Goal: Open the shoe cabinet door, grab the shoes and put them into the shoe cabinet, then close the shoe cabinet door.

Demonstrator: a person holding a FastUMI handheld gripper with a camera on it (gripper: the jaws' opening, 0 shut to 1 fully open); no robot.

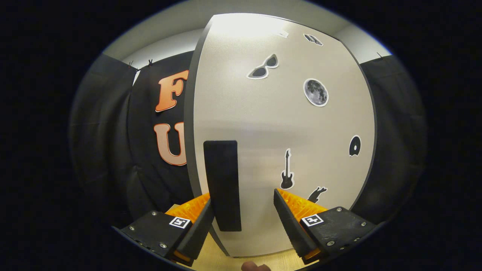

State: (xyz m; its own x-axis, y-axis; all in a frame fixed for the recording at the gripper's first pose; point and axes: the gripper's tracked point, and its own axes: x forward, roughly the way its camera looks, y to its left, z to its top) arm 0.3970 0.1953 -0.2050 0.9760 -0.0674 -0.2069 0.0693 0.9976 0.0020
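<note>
The shoe cabinet door (pixel 301 128) stands very close ahead, a pale panel with several small stickers on it. Its black upright handle (pixel 223 184) sits near the door's left edge. My gripper (pixel 243 198) is open, and the handle's lower part lies between the fingers. The left finger (pixel 199 224) is almost against the handle. The right finger (pixel 288 218) stands well apart from it, in front of the bare door panel. Neither finger presses on the handle.
The door's dark left edge (pixel 190 113) runs top to bottom, with the black booth cloth (pixel 113 143) beyond it and more cloth to the right. A light wooden surface (pixel 211 259) shows below the door. A small pinkish tip, perhaps a finger (pixel 256 267), shows under the fingers.
</note>
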